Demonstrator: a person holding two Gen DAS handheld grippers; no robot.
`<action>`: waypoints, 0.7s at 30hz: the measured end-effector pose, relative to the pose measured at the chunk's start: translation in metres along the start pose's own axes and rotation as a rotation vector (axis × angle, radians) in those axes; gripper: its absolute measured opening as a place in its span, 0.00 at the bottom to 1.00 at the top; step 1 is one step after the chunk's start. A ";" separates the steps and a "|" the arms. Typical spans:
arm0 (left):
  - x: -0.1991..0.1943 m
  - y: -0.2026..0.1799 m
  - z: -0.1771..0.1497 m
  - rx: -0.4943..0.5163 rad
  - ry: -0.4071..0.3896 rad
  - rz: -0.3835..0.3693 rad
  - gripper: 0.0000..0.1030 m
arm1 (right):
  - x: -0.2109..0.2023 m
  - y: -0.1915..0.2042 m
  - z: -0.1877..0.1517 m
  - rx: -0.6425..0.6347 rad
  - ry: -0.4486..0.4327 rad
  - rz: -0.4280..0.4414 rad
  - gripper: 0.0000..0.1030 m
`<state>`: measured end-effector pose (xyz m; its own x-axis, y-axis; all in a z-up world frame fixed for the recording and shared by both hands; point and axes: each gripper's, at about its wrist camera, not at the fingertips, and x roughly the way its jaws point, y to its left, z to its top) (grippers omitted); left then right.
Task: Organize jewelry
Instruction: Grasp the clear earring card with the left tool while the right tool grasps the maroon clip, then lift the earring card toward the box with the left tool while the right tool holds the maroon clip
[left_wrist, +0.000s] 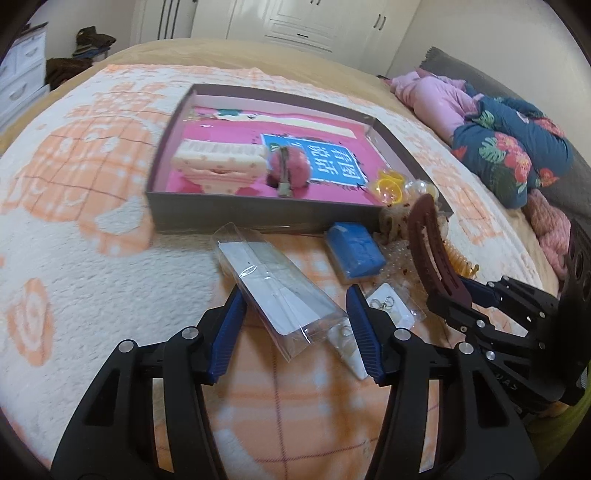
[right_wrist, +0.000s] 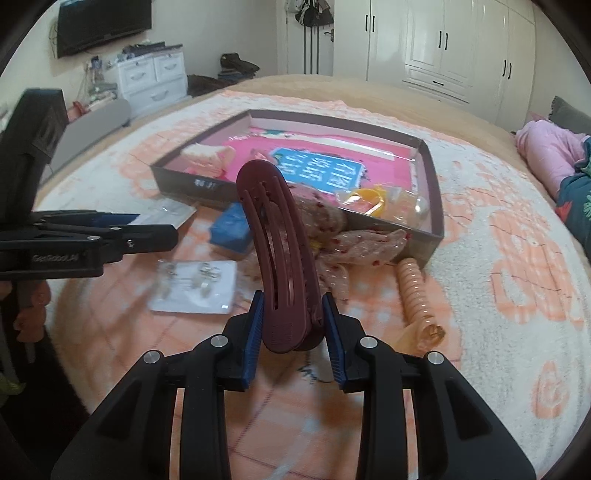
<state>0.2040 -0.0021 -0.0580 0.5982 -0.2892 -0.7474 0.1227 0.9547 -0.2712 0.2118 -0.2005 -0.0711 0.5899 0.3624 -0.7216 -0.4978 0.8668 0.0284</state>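
Observation:
A shallow grey box with a pink lining sits on the bed; it also shows in the right wrist view. Inside it lie a cream comb-like piece, a pink pompom clip and a yellow ring. My right gripper is shut on a maroon hair clip, held upright above the blanket in front of the box. My left gripper is open around a clear plastic packet that lies on the blanket. A card of earrings and a blue box lie close by.
A patterned scrunchie and an orange spiral hair tie lie by the box's near right corner. The orange and white blanket covers the bed. Folded clothes are piled at the right. Wardrobes stand behind.

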 end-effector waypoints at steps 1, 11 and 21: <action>-0.005 0.002 0.000 -0.003 -0.010 0.005 0.45 | -0.002 0.002 0.000 0.003 -0.007 0.011 0.29; -0.029 0.008 0.009 -0.013 -0.085 0.031 0.45 | -0.015 0.016 0.006 -0.013 -0.057 0.062 0.29; -0.027 -0.002 0.016 0.022 -0.111 0.043 0.40 | -0.020 0.005 0.016 0.039 -0.088 0.059 0.29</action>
<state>0.2000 0.0046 -0.0279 0.6871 -0.2398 -0.6858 0.1117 0.9676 -0.2264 0.2080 -0.1977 -0.0454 0.6145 0.4407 -0.6544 -0.5093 0.8551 0.0976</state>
